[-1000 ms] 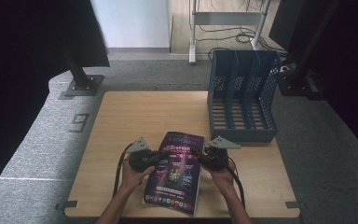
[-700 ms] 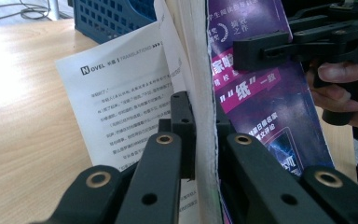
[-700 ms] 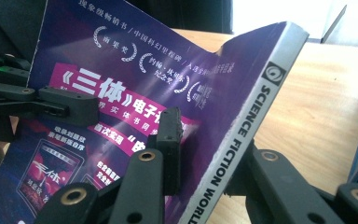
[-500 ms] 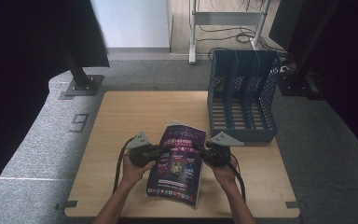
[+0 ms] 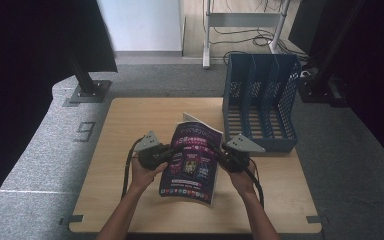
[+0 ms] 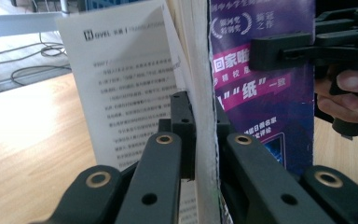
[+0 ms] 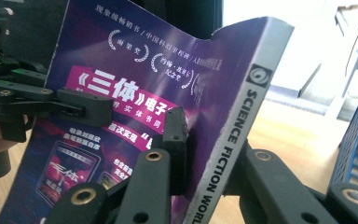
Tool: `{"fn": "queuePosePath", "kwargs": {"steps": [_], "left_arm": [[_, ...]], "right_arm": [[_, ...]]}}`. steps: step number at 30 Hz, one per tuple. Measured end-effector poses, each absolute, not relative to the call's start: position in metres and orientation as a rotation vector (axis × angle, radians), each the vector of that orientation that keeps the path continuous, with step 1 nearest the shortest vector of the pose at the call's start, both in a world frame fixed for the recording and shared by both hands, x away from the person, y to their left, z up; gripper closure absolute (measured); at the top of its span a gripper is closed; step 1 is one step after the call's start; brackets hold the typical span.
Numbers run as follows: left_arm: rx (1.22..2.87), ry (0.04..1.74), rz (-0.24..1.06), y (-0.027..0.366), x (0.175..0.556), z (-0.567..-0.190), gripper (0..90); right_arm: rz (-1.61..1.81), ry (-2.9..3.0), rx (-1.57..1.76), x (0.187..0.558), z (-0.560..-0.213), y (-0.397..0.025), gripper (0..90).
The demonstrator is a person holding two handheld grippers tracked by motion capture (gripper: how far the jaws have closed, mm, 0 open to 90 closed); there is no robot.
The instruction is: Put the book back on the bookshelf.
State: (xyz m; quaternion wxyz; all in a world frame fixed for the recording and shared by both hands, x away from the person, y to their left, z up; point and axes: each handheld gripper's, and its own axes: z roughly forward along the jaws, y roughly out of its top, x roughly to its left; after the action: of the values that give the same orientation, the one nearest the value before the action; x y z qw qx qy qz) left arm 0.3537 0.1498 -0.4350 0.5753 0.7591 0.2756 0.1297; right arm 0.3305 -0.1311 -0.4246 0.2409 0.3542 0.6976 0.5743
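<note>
1. The magazine (image 5: 192,160) is off the table (image 5: 130,120), tilted up between the two grippers, its purple cover facing the person.
2. The left gripper (image 5: 166,152) is clamped on the open page edge; in the left gripper view its jaws pinch the thick stack of pages (image 6: 200,116), with one loose white sheet (image 6: 121,84) fanning away on the far side.
3. The right gripper (image 5: 219,154) is closed on the spine side, jaws either side of the lettered spine (image 7: 233,135).
4. So the pick-up looks done. What is left, I judge, is carrying the magazine to the blue file rack (image 5: 260,100), which stands ahead of the right gripper and just beyond it, and dropping it into a slot.
5. The slots seem empty, though the mesh walls hide part of them.
6. The rack's upright dividers and that loose sheet could snag on entry.
</note>
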Motion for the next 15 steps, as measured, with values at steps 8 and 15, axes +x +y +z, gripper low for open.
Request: {"fn": "queuePosePath", "kwargs": {"steps": [8, 15], "left_arm": [[1.775, 0.619, 0.318, 0.155, 0.342, -0.444, 86.4], [1.775, 0.61, 0.324, 0.163, 0.336, -0.445, 82.5]], "right_arm": [[1.582, 1.906, 0.884, 0.316, -0.423, -0.131, 79.9], [1.62, 1.915, 0.837, 0.307, -0.423, -0.131, 80.6]]}}
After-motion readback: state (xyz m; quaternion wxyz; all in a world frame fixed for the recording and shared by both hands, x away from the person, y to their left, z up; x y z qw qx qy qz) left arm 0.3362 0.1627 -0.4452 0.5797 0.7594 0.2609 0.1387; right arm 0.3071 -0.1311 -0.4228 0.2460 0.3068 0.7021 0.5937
